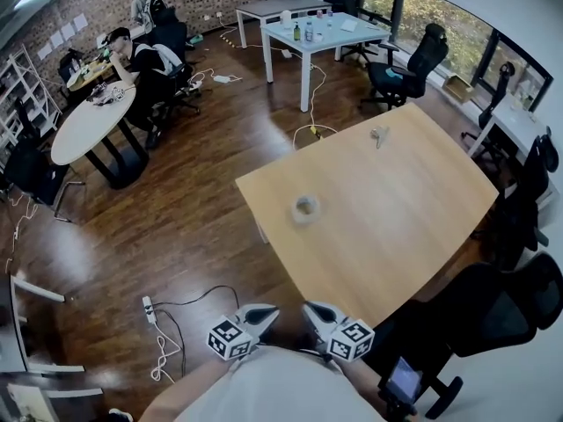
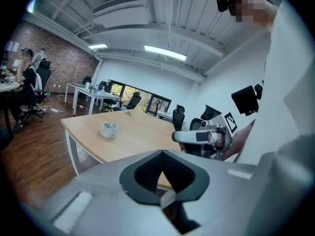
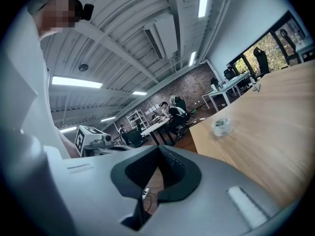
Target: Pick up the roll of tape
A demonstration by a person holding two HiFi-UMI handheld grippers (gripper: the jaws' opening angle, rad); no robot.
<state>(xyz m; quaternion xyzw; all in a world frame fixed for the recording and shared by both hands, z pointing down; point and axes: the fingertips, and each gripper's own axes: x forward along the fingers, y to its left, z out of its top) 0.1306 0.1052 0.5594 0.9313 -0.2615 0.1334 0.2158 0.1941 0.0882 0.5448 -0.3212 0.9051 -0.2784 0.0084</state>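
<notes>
Underfoot, a dark wooden floor (image 1: 176, 227) fills most of the head view. A large light-wood worktop (image 1: 396, 218) stands on it at an angle, with one corner pointing toward the person. Farther off at the left is a white oval table (image 1: 84, 126) where a person (image 1: 145, 64) sits in front of a brick wall. Two white tables (image 1: 321, 33) stand near the windows. Black office chairs (image 1: 406, 67) are scattered about, and one (image 1: 493, 310) stands close to the worktop's near right edge. A white power strip (image 1: 149, 310) and its cables lie on the floor off the near corner.

At the bottom of the head view, the left tool (image 1: 264, 310) and the right tool (image 1: 312, 309) are side by side over the floor, short of the worktop's near edge. Each carries its marker cube. The left gripper view shows the left tool (image 2: 162, 154) with its jaws pressed together and nothing between them. The right gripper view shows the right tool (image 3: 158, 149) the same way, jaws together and empty.

The roll of tape (image 1: 305, 207), pale and translucent, lies flat on the worktop near its left edge. It is well apart from both tools and nothing touches it. It shows ahead of the jaws in the left gripper view (image 2: 109, 129) and off to the right in the right gripper view (image 3: 222, 126). A small object (image 1: 379, 134) lies toward the worktop's far end, too small to identify.
</notes>
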